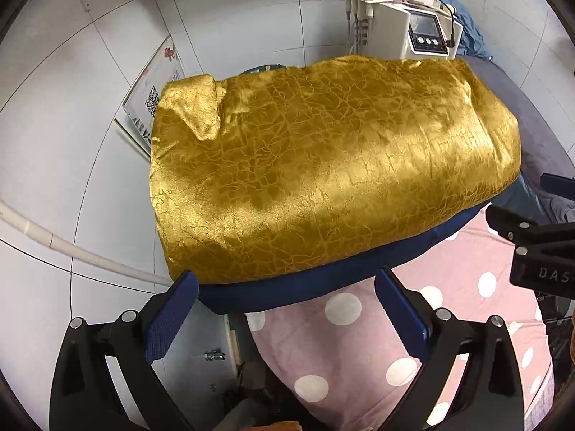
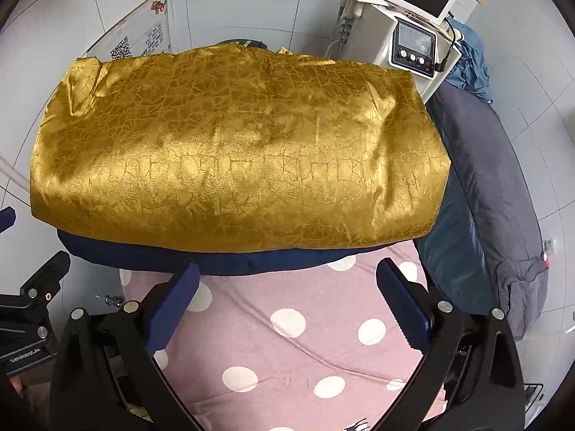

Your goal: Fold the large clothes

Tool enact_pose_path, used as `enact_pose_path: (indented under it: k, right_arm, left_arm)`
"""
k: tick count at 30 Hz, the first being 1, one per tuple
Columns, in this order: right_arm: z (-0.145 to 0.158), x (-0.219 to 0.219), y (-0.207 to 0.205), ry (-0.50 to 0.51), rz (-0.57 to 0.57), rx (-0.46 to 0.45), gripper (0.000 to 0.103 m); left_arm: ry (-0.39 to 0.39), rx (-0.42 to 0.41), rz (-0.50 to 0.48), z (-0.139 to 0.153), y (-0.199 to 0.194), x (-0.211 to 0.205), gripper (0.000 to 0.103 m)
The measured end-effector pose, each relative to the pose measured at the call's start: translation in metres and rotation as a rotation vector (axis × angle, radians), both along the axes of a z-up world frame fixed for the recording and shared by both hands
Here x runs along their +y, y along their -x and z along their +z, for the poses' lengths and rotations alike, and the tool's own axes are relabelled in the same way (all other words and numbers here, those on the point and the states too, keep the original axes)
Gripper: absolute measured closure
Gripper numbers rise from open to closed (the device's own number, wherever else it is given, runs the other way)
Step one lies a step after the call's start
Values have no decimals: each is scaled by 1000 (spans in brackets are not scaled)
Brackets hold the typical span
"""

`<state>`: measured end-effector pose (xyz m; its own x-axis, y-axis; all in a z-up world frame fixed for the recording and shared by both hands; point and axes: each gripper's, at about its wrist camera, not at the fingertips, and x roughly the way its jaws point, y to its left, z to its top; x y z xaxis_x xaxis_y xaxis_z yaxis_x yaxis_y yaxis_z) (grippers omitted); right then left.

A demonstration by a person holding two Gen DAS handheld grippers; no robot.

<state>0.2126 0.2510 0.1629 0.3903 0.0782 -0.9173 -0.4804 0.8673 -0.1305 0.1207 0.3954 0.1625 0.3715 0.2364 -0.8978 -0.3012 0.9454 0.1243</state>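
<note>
1. one folded gold garment [image 1: 323, 165] lies on a navy cushion [image 1: 316, 287] over the pink dotted sheet [image 2: 305, 341].
2. two tongs, left tongs [image 1: 287, 309] and right tongs [image 2: 287, 298], both released, grasping nothing.
3. only the right view shows the grey pillow [image 2: 503, 197] fully.

Large pale grey floor tiles [image 1: 90, 165] with thin dark joints surround a bed under a pink sheet with white polka dots [image 2: 305, 327]. A white machine with a small screen and 3 round knobs [image 1: 402, 25] stands beyond it. A framed poster with a QR code [image 2: 140, 41] leans nearby.
</note>
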Motion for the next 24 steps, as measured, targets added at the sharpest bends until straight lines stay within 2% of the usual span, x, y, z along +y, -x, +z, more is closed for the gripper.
enact_pose_path:
  k: [18,24]
  right_arm:
    - [-4,5,3,19,13,-22,6]
    - [-4,4,2,26,12,-29,6]
  left_arm:
    - [-22,11,-15,-3,-3,-7,6]
    - [-34,-29,-15,0,-3,-8,6]
